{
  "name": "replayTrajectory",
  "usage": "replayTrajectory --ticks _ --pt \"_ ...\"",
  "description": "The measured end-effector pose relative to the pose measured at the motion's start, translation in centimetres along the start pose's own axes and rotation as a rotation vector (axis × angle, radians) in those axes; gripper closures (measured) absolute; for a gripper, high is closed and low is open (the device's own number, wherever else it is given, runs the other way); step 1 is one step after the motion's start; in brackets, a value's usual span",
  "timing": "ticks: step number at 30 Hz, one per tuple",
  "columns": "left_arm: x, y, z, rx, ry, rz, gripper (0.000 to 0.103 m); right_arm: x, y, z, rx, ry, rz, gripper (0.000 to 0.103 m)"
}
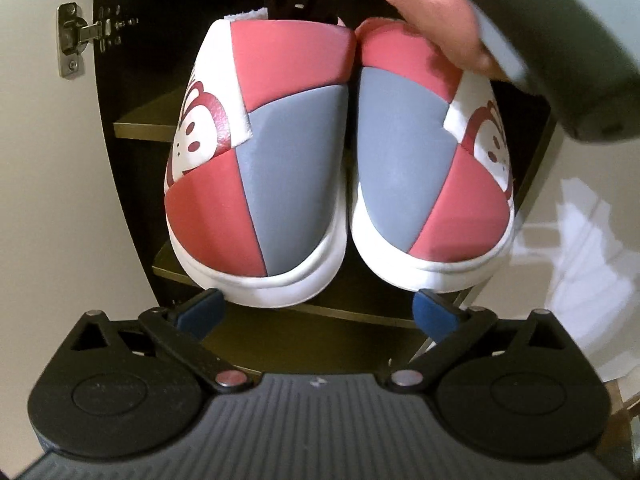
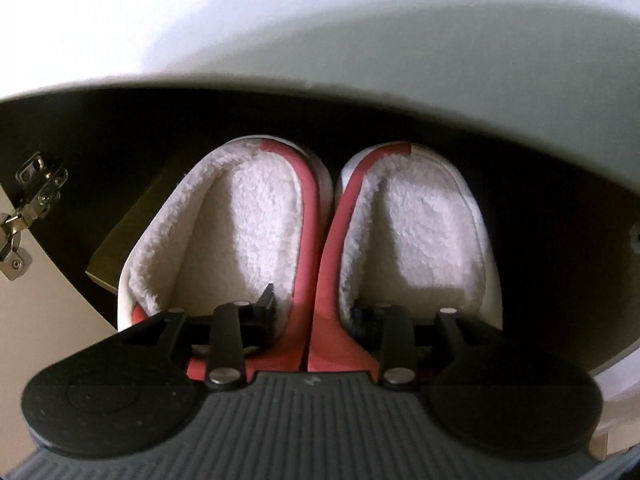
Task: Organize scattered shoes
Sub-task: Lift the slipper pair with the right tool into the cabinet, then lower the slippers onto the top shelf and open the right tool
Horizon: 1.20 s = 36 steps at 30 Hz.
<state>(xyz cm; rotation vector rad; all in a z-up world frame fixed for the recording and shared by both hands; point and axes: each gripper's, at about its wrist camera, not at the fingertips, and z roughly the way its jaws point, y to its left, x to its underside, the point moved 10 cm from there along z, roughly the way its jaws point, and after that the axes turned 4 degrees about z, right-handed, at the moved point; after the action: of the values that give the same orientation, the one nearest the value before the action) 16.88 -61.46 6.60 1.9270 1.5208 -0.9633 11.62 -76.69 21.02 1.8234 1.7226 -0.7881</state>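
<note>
A pair of slippers point(image 1: 256, 168), red, grey and white with a cartoon face, sits side by side with toes towards me and heels inside a dark cabinet. My left gripper point(image 1: 318, 310) is open just below the toes with nothing between its blue pads point(image 1: 430, 312). In the right wrist view the fleece-lined slippers point(image 2: 248, 224) show from above. My right gripper point(image 2: 316, 308) has one finger point(image 2: 268, 300) inside each slipper, shut on the two touching inner walls. A hand point(image 1: 436, 12) holds that gripper's grey housing point(image 1: 568, 48) above the slippers. Whether the soles rest on the shelf is hidden.
The cabinet door stands open at the left on a metal hinge point(image 1: 72, 40). Olive shelf boards point(image 1: 136, 126) cross the dark interior, one point(image 2: 128, 232) under the left slipper. A pale panel point(image 2: 320, 40) hangs over the opening. Bright floor point(image 1: 580, 240) lies to the right.
</note>
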Motion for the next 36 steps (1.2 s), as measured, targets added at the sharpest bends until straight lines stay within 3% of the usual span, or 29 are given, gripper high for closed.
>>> replayTrajectory --ticks 3,8,12,14,20,24,26,29,32,35,36 --pt "-0.9 0.5 0.1 -0.012 -0.006 0.034 0.002 0.2 -0.4 -0.5 -0.031 -0.055 -0.038 0.060" --pt "-2.0 1.4 0.8 -0.018 0.002 0.076 0.002 0.7 -1.3 -1.3 -0.046 -0.133 -0.078 0.057" --pt "-3.3 2.6 0.9 -0.019 -0.018 0.065 0.002 0.7 -2.2 -1.3 -0.039 -0.180 -0.071 0.062" --pt "-3.4 2.8 1.0 -0.031 -0.023 0.113 0.002 1.2 -2.8 -1.0 -0.006 -0.206 -0.073 0.062" --pt "0.1 2.4 2.3 -0.021 0.073 0.126 0.002 2.0 -3.1 -1.6 0.005 -0.227 -0.065 0.061" --pt "-0.5 2.0 4.1 -0.022 0.083 0.138 0.001 2.6 -3.4 -2.3 0.006 -0.236 -0.070 0.060" --pt "-1.3 2.9 5.4 -0.005 0.104 0.071 0.002 3.0 -3.6 -2.8 0.002 -0.236 -0.074 0.058" --pt "-2.0 3.6 5.5 0.020 0.108 0.047 0.002 3.2 -4.0 -3.1 0.007 -0.267 -0.076 0.051" --pt "-2.8 3.8 5.3 0.027 0.099 0.109 0.002 3.1 -4.9 -5.2 0.086 -0.435 -0.128 0.031" --pt "-3.6 3.8 5.3 0.042 0.085 0.175 0.002 3.4 -5.3 -6.8 0.154 -0.573 -0.187 0.021" --pt "-3.9 3.7 5.3 0.053 0.068 0.212 0.002 3.9 -5.2 -7.0 0.152 -0.589 -0.222 0.007"
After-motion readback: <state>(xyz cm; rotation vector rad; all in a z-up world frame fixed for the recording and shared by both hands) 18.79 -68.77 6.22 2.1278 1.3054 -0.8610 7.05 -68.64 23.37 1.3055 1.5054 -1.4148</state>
